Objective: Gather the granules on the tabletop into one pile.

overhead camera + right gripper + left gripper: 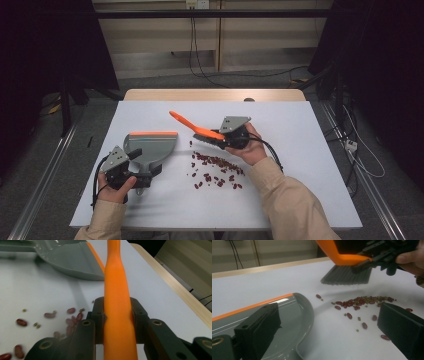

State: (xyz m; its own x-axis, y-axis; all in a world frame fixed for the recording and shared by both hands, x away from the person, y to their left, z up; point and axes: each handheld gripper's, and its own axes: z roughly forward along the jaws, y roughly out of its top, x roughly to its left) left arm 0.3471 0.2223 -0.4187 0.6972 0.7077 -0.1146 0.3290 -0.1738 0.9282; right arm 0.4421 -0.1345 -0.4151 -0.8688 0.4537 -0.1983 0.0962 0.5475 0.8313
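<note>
No legible text or labels anywhere

dim surroundings, soft shadows, blurred close-ups

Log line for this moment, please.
right gripper: shut on orange-handled brush | left gripper: at grey plastic dustpan | red beans: loose

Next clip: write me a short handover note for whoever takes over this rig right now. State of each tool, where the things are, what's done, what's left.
Right tool: shut on the brush, gripping its orange handle; bristles hang just above the table, behind the beans.
Left tool: at the dustpan's handle in the high view; whether it grips cannot be told.
Dustpan: flat on the table, left of the beans, nothing in the part that shows.
Beans: red ones and some small green ones, scattered between the hands.
Done: brush picked up.
Left: sweep the beans into the dustpan.
</note>
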